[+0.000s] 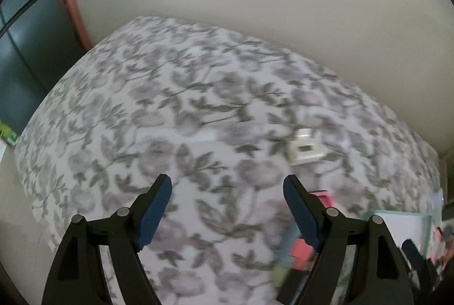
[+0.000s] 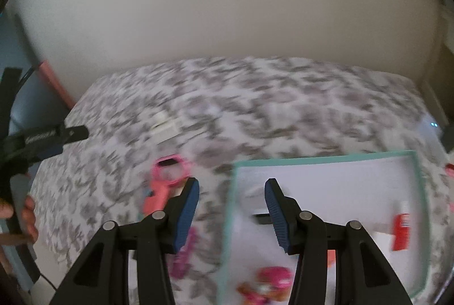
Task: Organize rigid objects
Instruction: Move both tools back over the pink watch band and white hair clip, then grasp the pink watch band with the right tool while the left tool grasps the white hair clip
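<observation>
Both views are blurred by motion. A white tray with a teal rim (image 2: 326, 160) lies on the floral bedspread (image 2: 255, 106); it holds a red bottle (image 2: 401, 231), a pink toy (image 2: 272, 279) and a dark item. My right gripper (image 2: 231, 217) is open and empty, hovering over the tray's left rim. A pink and coral magnifier-like toy (image 2: 164, 177) and a magenta item (image 2: 184, 256) lie left of the tray. A white flat object (image 2: 164, 126) lies farther back. My left gripper (image 1: 227, 214) is open and empty above the bedspread (image 1: 198, 106); it also shows in the right wrist view (image 2: 71, 134). The tray (image 1: 403, 217) shows at the lower right.
A cream wall (image 2: 227, 6) runs behind the bed. A coral strip (image 1: 73, 12) and a dark panel (image 1: 25, 43) stand at the far left. The white flat object (image 1: 305, 146) lies ahead and right of my left gripper. Pink items (image 1: 323, 197) lie near its right finger.
</observation>
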Available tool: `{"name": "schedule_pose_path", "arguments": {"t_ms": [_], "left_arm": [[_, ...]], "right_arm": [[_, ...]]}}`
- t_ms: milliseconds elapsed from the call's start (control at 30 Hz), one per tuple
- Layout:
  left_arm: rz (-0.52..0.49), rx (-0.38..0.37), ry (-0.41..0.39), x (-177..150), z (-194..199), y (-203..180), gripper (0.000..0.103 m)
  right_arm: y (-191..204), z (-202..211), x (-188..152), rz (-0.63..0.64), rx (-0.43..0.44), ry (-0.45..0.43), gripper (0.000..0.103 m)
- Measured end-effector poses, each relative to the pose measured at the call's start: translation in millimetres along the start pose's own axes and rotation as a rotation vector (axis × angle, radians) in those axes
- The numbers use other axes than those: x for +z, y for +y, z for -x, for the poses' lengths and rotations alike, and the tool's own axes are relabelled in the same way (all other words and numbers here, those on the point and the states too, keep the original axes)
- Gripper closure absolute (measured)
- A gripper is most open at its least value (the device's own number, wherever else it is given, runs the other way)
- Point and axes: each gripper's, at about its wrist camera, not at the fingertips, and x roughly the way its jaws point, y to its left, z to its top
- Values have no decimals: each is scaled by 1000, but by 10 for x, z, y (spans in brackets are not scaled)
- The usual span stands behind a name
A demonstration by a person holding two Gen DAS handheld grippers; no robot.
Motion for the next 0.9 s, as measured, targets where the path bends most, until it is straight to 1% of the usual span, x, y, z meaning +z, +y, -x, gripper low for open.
{"name": "schedule_pose_path", "arguments": {"t_ms": [33, 67, 233, 400, 467, 633, 767, 833, 900], "left_arm": [[8, 5, 2, 4, -40, 48, 9], [12, 1, 0, 10, -80, 80, 8], [19, -19, 6, 33, -294, 100, 8], [48, -44, 55, 36, -551, 123, 8], [64, -40, 70, 33, -654, 153, 8], [100, -23, 79, 43, -844, 200, 8], [104, -30, 117, 25, -1018, 197, 8], [103, -32, 123, 23, -1069, 192, 8], [99, -34, 124, 25, -1097, 183, 8]], "right_arm": [[83, -66, -18, 17, 18, 10, 49], [140, -121, -30, 27, 26, 20, 46], [383, -413, -30, 72, 35, 71, 45], [456, -752, 51, 57, 50, 117, 34], [495, -882, 92, 57, 44, 127, 25], [596, -1171, 167, 87, 27, 167, 24], [681, -1346, 204, 109, 16, 197, 24], [740, -1408, 200, 131, 19, 212, 24], [788, -1464, 197, 156, 4, 223, 24]]}}
